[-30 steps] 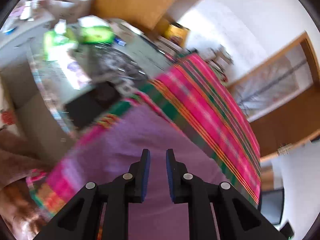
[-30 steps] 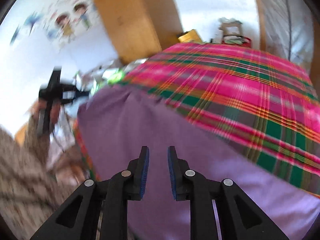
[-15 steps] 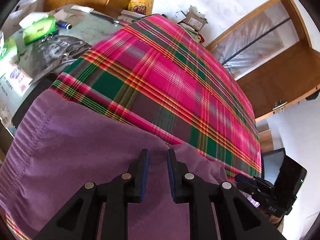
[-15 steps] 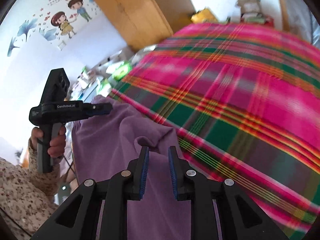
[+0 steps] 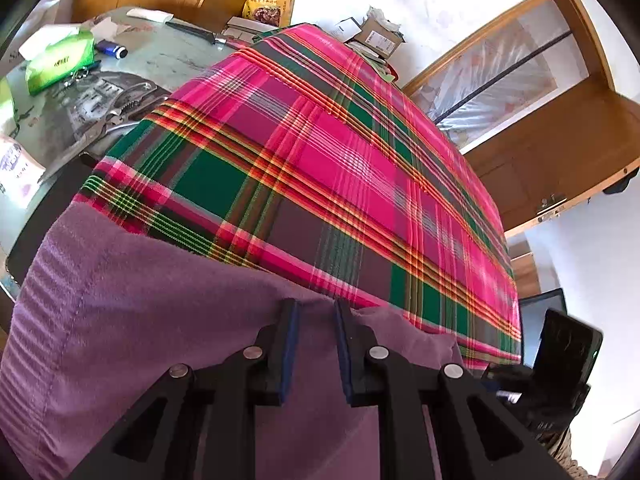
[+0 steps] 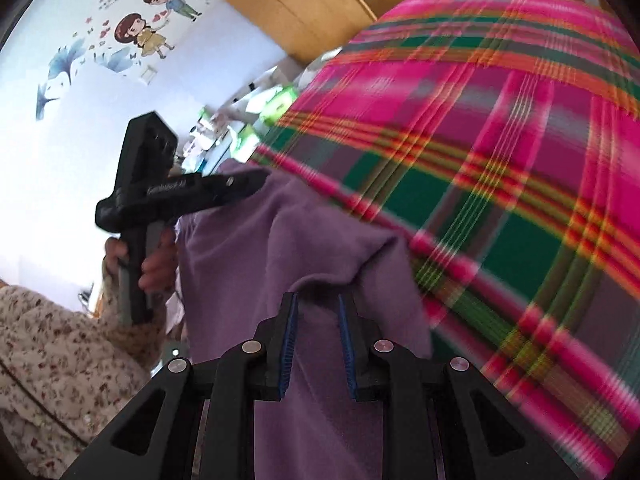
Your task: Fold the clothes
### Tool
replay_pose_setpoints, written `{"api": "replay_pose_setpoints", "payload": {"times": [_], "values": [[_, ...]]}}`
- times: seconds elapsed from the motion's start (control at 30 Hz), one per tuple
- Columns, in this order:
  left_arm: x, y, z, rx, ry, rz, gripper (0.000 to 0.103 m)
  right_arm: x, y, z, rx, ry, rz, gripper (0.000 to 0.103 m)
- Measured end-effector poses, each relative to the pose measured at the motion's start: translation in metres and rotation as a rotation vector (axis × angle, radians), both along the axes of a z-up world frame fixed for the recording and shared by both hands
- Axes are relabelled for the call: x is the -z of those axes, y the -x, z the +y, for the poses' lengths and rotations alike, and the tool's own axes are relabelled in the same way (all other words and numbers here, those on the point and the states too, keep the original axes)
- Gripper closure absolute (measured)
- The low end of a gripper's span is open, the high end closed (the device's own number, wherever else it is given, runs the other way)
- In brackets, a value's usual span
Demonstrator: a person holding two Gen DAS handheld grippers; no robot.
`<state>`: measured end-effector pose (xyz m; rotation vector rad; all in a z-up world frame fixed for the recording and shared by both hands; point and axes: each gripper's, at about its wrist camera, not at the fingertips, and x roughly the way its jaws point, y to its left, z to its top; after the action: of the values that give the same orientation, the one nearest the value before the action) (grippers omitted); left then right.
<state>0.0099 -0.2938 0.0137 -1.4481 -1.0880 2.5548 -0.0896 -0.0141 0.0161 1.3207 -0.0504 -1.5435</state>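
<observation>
Left wrist view: the purple garment (image 5: 168,320) is spread on the plaid-covered worktop (image 5: 320,152), its far edge bunched between both grippers, left gripper (image 5: 316,308) and right gripper (image 6: 318,302) each grasping it, side by side.

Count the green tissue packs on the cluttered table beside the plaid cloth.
1 clearly: a green tissue pack at the table's far left in the left wrist view. The right wrist view shows blurred green shapes there, so more may be hidden.
</observation>
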Motion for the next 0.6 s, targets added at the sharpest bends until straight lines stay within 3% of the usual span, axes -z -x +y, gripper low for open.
{"api": "replay_pose_setpoints", "payload": {"times": [0.27, 0.43, 0.6], "values": [[0.005, 0.000, -0.006, 0.003, -0.031, 0.020, 0.085, 0.014, 0.005, 0.003, 0.024, 0.012, -0.063, 0.081], [0.007, -0.002, -0.009, 0.001, -0.060, 0.029, 0.085, 0.020, 0.011, -0.005, 0.042, 0.055, -0.106, 0.075], [0.008, -0.002, -0.010, 0.002, -0.068, 0.035, 0.085, 0.027, 0.029, 0.002, 0.104, 0.130, -0.230, 0.074]]}}
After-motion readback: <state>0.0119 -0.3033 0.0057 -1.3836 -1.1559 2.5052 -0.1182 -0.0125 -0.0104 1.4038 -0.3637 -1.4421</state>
